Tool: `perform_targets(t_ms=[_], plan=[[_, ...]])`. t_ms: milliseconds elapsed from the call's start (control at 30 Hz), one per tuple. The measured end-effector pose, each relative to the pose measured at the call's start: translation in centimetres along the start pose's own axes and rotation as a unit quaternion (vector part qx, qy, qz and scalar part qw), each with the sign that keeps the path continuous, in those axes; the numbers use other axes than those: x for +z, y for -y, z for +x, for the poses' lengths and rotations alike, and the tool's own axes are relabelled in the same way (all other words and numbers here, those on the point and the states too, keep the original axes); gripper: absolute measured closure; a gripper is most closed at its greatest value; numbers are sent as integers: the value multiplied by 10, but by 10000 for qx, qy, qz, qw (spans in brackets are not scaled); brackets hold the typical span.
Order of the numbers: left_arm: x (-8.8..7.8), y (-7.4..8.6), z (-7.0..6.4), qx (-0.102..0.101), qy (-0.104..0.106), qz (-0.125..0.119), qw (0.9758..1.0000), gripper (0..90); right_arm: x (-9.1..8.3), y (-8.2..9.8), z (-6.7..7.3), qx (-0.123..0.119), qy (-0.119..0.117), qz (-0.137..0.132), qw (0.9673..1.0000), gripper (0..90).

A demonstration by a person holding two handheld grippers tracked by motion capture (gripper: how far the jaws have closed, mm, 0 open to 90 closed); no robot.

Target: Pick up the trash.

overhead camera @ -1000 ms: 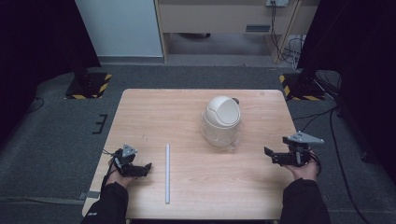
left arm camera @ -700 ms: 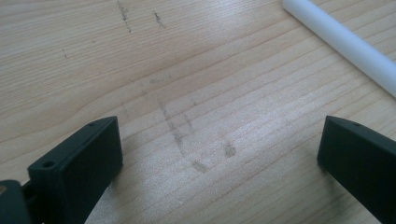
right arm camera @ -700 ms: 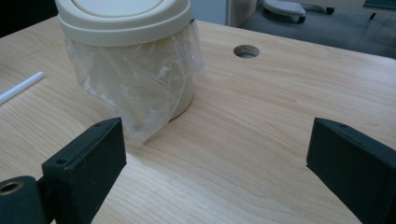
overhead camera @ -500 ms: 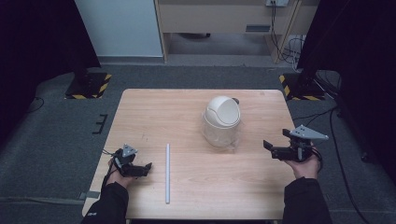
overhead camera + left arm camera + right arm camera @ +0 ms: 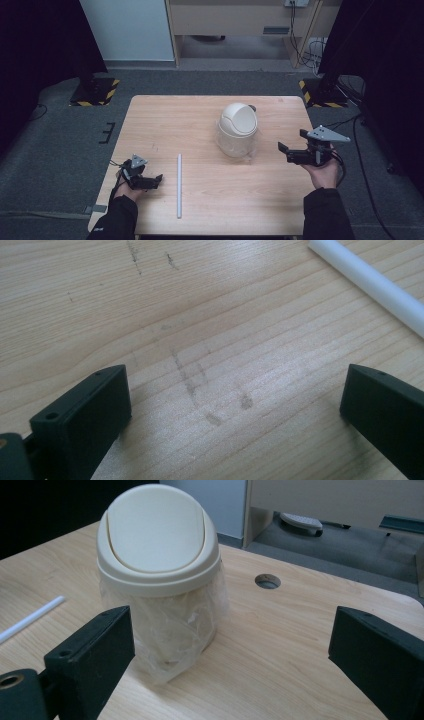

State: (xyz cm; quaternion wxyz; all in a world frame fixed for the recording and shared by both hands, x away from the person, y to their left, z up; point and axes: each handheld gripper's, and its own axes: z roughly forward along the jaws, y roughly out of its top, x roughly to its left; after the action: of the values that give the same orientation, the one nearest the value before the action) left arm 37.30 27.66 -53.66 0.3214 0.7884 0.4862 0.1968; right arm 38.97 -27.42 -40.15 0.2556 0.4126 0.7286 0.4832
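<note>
Standing beside the wooden table (image 5: 165, 120), I see the small cream bin (image 5: 237, 129) right of centre and nearer the far edge, upright, with a domed swing lid (image 5: 152, 527) and a clear plastic liner (image 5: 172, 630) bunched around its body. It looks light and hollow, so I judge a hard push would slide or tip it. The lid's flap will likely pivot under pressure, and the liner is soft, crinkly and probably slippery, a poor surface to pinch. The firmest hold seems to be across the lid's rim, or around the body just below it, squeezing gently.

Next in size, the right gripper (image 5: 291, 150) is held above the right edge, apart from the bin and aimed at it; its jaws stand spread wide with nothing between them, and in the right gripper view the bin sits toward the left jaw rather than centred in the gap.

By the near left corner, the left gripper (image 5: 155, 180) rests low on the wood, jaws likewise spread and empty.

Smallest, a thin white tube (image 5: 179, 185) lies flat just beside it, running from the near edge toward the middle; it looks stiff, smooth and apt to roll.
</note>
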Motion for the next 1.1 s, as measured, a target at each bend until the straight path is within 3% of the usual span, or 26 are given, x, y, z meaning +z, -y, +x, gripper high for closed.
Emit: perform_targets(t_ms=[267, 567, 1000, 1067, 1100], plan=[[0, 0, 0, -13, -17, -1, 10000, 0, 0, -23, 5, -83, 3, -243, 9997, 48], [0, 0, -1, -20, -25, 0, 10000, 0, 6, -42, 11, -113, -52, -312, 9994, 47], [0, 0, -1, -28, -30, 2, 10000, 0, 33, -68, 29, -239, -189, -409, 9987, 48], [0, 0, -1, -28, -31, 2, 10000, 0, 38, -70, 32, -221, -226, -405, 9987, 48], [0, 0, -1, -29, -31, 2, 10000, 0, 44, -71, 34, -93, -314, -417, 9986, 47]])
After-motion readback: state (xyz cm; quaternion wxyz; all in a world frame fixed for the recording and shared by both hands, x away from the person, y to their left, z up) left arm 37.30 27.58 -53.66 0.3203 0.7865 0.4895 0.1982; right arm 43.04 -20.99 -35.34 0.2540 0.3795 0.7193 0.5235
